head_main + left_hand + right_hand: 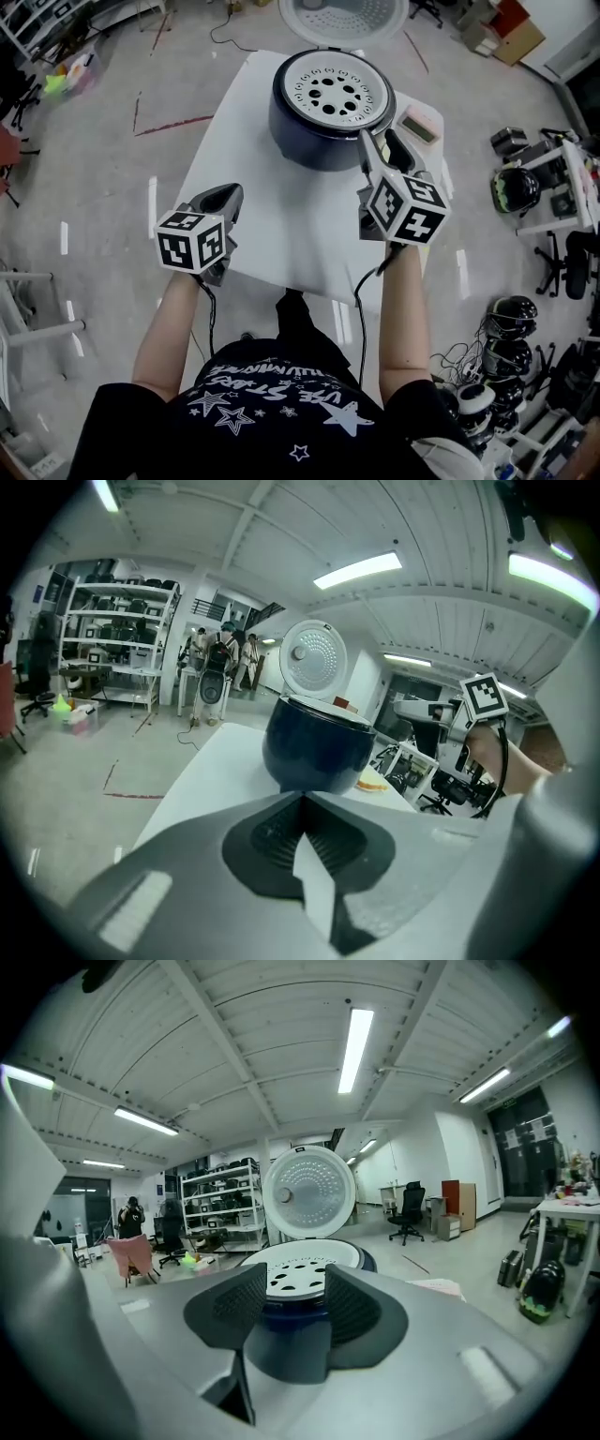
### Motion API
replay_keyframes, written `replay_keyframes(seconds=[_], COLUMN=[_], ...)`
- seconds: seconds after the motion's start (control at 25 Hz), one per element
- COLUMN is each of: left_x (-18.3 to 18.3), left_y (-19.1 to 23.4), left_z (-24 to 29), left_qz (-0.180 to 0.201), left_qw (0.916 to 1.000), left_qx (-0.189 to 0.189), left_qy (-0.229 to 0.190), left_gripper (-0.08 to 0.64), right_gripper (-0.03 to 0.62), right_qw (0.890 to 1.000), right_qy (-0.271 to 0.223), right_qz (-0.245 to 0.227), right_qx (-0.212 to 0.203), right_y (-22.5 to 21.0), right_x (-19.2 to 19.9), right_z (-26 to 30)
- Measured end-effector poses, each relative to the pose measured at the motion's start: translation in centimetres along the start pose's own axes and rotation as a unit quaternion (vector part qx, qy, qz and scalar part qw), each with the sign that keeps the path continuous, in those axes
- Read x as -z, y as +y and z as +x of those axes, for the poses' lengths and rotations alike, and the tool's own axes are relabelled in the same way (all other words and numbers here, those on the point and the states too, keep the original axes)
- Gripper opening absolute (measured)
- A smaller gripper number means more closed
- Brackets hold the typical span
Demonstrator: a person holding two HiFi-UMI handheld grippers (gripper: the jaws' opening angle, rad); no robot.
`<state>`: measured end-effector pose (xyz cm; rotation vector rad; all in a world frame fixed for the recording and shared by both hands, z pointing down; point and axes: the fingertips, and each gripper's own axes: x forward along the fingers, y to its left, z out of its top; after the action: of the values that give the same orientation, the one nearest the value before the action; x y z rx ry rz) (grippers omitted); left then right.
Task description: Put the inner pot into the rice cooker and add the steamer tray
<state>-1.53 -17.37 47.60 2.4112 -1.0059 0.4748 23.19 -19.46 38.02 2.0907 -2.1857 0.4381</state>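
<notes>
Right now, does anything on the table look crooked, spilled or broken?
Nothing stands out. The steamer tray sits flat and centred in the rice cooker, the lid stands open behind it, and I see no spill on the white table.

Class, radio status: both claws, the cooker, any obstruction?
Left claw shut, empty. Right claw open, empty, by dark blue round rice cooker. White perforated steamer tray seated on top, white lid up. No obstruction seen.
</notes>
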Motion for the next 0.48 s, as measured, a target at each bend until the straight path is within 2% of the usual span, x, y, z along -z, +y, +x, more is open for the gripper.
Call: replay_keyframes(seconds=[0.12, 0.24, 0.4, 0.48], left_x=[1.1, 2.0, 3.3, 3.7], left_y=[0.3, -0.1, -0.7, -1.0], left_z=[-2.3, -4.5, -7.2, -8.3], left_qz=[0.002, 0.002, 0.006, 0.004], left_qw=[1.0, 0.9999, 0.9997, 0.9997], left_qx=[0.003, 0.008, 0.017, 0.02], left_qy=[-0.006, -0.011, -0.013, -0.017], left_gripper=[0.003, 0.003, 0.003, 0.003], right_gripper=[0.192, 0.136, 0.025, 0.023], right_qw=[1.0, 1.0, 0.999, 0.999], right_qy=[-0.01, -0.019, -0.033, -0.033], right_qz=[-0.001, -0.006, -0.011, -0.012], right_qx=[0.01, 0.013, 0.019, 0.021], right_y=[1.8, 3.4, 5.5, 6.4], right_x=[0.8, 1.6, 2.4, 2.7], right_z=[-2.1, -4.4, -7.3, -8.5])
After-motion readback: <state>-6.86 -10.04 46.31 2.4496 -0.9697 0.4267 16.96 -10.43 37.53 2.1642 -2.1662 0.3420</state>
